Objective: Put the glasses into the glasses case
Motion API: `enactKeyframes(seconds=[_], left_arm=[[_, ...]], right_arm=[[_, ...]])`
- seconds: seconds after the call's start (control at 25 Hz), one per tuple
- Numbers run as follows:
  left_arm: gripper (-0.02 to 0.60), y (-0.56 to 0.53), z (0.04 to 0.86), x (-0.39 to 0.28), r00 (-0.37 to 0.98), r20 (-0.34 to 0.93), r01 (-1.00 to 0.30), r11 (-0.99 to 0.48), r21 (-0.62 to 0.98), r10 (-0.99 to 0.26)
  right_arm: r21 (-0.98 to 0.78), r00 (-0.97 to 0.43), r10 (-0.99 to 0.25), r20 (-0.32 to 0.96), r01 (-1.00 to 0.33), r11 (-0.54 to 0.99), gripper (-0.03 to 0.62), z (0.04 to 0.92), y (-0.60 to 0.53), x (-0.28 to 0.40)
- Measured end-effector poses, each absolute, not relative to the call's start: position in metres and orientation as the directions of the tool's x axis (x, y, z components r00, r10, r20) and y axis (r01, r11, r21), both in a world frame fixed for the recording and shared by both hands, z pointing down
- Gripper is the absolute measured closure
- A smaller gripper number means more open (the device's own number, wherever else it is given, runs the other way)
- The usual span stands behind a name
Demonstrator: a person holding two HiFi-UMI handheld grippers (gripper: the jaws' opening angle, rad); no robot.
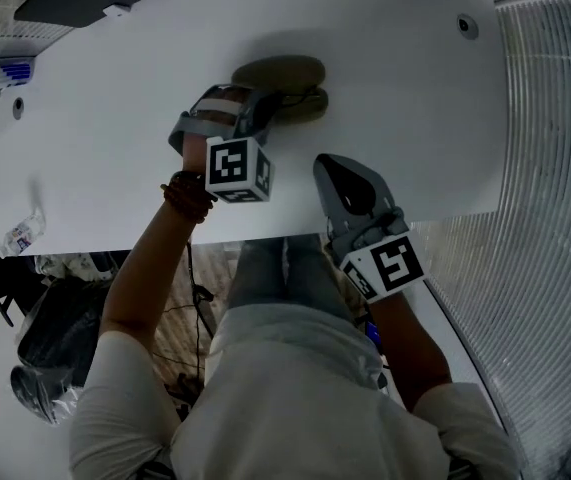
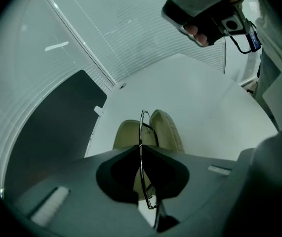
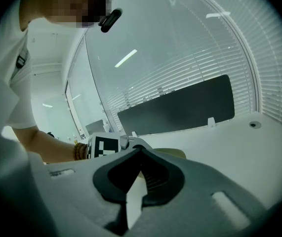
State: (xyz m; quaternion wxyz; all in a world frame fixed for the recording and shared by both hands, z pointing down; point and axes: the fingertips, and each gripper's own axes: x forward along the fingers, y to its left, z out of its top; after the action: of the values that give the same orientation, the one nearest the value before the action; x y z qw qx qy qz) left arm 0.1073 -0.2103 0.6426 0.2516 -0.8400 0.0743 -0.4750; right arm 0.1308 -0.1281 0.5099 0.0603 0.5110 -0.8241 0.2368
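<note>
Head view: white bench (image 1: pixel 95 138) with an olive glasses case (image 1: pixel 283 72) lying open on it, on the far side from me. Left gripper (image 1: pixel 277 100) hangs right over the case, nose angled down into it. Right gripper (image 1: pixel 327 165) sits nearer me than the case and to its right, apart from it.

Left gripper view: jaws are clenched on the glasses (image 2: pixel 141 143), a thin wire frame seen edge-on and running upright through the gap. Both halves of the case lie just beyond the jaws, hollow sides up. The frame's top lines up with the seam between them. I cannot tell whether the frame touches the case yet.

Right gripper view: jaws are closed tip to tip with nothing between them; only bare bench shows through the slot lower down. A sliver of the case shows past the tips, and the left gripper's marker cube sits beside it.

Risks, as I judge them:
- The frame hangs edge-on over the seam, so letting go here could leave it straddling the hinge or tipping out over the case rim.
- The grip is on thin wire, so twisting it against the case wall could bend the frame or let it slip.
- Nothing holds the case, so a nudge from the left gripper could slide it or fold a half shut on the frame.

I'd want the right gripper steadying the case.
</note>
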Motion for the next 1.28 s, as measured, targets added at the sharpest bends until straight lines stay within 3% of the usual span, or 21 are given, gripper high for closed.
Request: enactKeyframes(seconds=[0.68, 0.88, 1.28], left_arm=[[0.56, -0.203, 0.668, 0.112, 0.522, 0.775, 0.129, -0.866, -0.484, -0.356], [0.509, -0.199, 0.668, 0.112, 0.52, 0.781, 0.139, -0.867, -0.478, -0.347], [0.472, -0.196, 0.652, 0.102, 0.519, 0.782, 0.112, -0.879, -0.463, -0.345]], right_arm=[[-0.352, -0.462, -0.804, 0.374, -0.873, 0.338, 0.592, 0.536, -0.113, 0.141], [-0.349, -0.46, -0.804, 0.376, -0.874, 0.337, 0.592, 0.534, -0.11, 0.142], [-0.335, -0.451, -0.815, 0.364, -0.88, 0.337, 0.592, 0.52, -0.103, 0.139]])
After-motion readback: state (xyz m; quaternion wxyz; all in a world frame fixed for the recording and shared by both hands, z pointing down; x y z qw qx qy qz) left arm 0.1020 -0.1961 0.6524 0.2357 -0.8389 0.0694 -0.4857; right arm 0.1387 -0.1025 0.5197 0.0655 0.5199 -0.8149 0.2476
